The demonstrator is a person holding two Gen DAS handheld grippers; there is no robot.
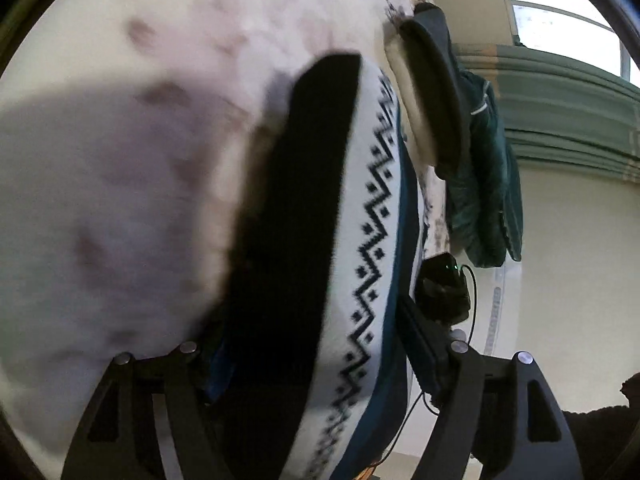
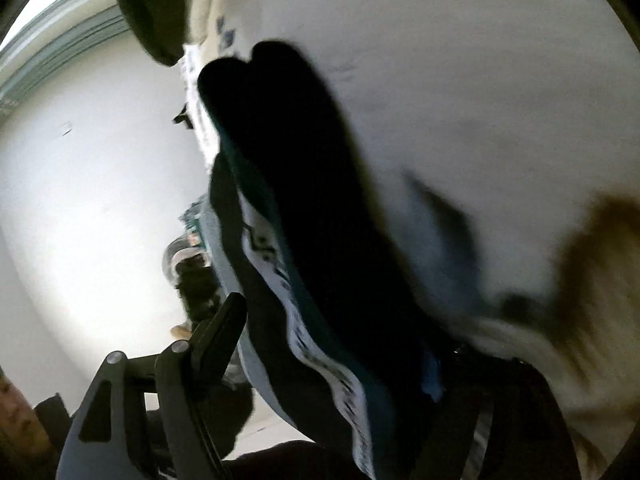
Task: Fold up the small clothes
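A small knit garment (image 1: 360, 240), white with a black zigzag band, a teal edge and a black part, runs up between the fingers of my left gripper (image 1: 316, 360), which is shut on its near end. In the right wrist view the same garment (image 2: 320, 240) looks mostly black with a white patterned, teal-edged rim. My right gripper (image 2: 332, 340) is shut on it. Both views are tilted and blurred. The garment hangs close over a pale patterned cloth surface (image 1: 140, 160).
A dark and cream folded piece (image 1: 432, 88) lies at the surface's edge, with a dark green garment (image 1: 488, 184) hanging beside it. A small black device (image 1: 444, 288) with a cable sits near the left fingers. A white wall (image 2: 88, 200) and a window (image 1: 560, 20) lie behind.
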